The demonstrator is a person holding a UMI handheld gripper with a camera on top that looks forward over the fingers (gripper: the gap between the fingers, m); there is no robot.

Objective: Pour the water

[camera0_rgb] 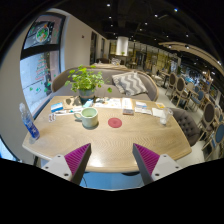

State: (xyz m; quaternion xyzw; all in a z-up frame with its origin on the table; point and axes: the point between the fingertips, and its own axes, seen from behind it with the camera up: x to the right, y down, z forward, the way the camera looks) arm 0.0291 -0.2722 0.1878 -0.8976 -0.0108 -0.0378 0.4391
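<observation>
**A:** Looking for the water first — the only obvious candidate is the clear bottle with a blue label (29,122), standing upright near the table's edge at about 9 o'clock from the gripper (111,160). It's well apart from the fingers, nothing touching it.

**B:** Agreed. Is anything held right now?

**A:** Nope. The jaws are spread wide with nothing between them, just bare wooden table (110,148) showing in the gap. The magenta pads (76,155) face each other across it.

**B:** And a cup to pour into?

**A:** There's a pale green mug (89,117) at roughly 11 o'clock, beyond the fingers, sitting upright. Just to its right, near 12 o'clock, lies a flat red coaster (115,122). Further right, around 1 o'clock, a white cup (163,115) stands near the far edge.

**B:** What else is on there?

**A:** A leafy potted plant (86,82) behind the mug, plus some books or papers (120,103) spread at the far side — can't read any of them. Small boxes near the plant too, too tiny to tell what they are.

**B:** Background?

**A:** A grey sofa with a patterned cushion (129,82) past the table, a poster board (37,62) on the wall at 10 o'clock, and chairs (190,92) off toward 2 o'clock.
</observation>
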